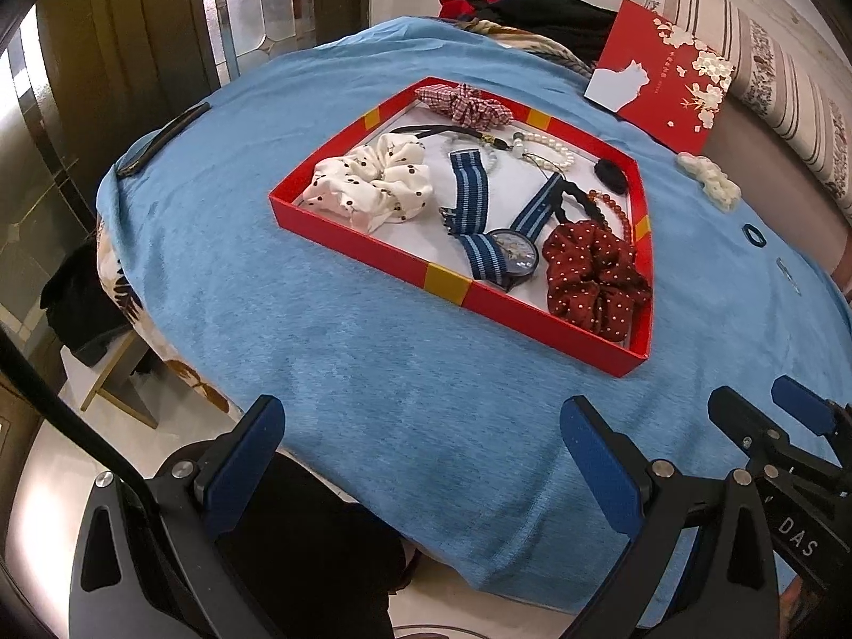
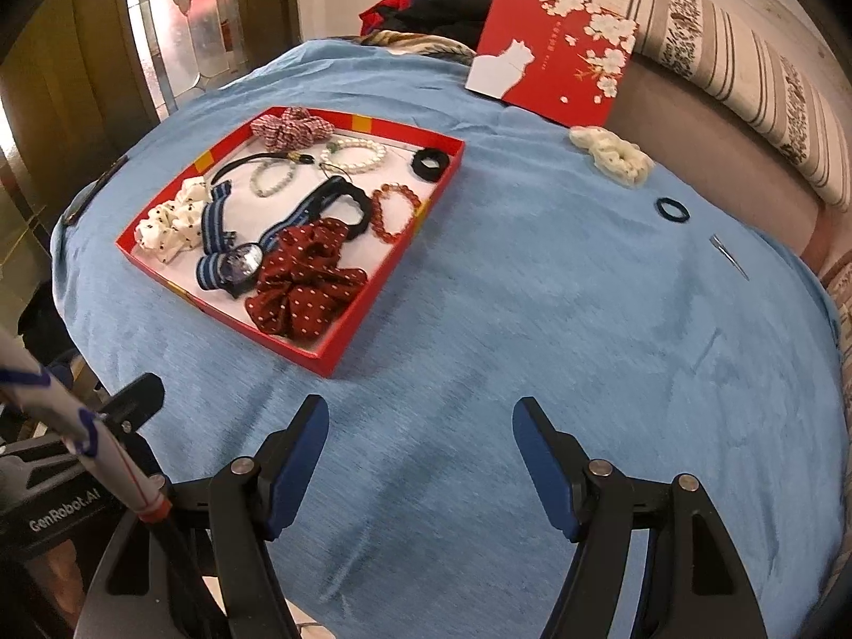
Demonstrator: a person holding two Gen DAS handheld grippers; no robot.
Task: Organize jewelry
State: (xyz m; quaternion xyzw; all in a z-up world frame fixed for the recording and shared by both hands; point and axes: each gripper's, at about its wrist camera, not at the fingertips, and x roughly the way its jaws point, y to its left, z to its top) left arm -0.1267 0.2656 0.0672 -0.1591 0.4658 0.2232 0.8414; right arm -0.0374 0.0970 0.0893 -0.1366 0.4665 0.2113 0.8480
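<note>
Red tray [image 2: 391, 261] of jewelry on blue cloth [image 2: 532, 319]

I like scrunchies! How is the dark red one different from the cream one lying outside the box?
The dark red scrunchie has small pale dots; the cream scrunchie looks plain. The dark red one lies inside the red box; the cream one lies on the blue cloth. Both are ruffled fabric, and neither is held.

I see a blue cloth [image 2: 532, 319] spread over the worktop, and under its far edge a patterned floral cover [image 1: 128, 287] peeks out. At the back lies a heap of dark and red clothes [image 2: 426, 8], and to the right runs a sofa with a striped, patterned cushion [image 2: 745, 64]. Behind on the left I make out a door with frosted patterned glass [image 2: 181, 21], and a black flat object [image 1: 162, 138] rests at the cloth's left edge.
</note>
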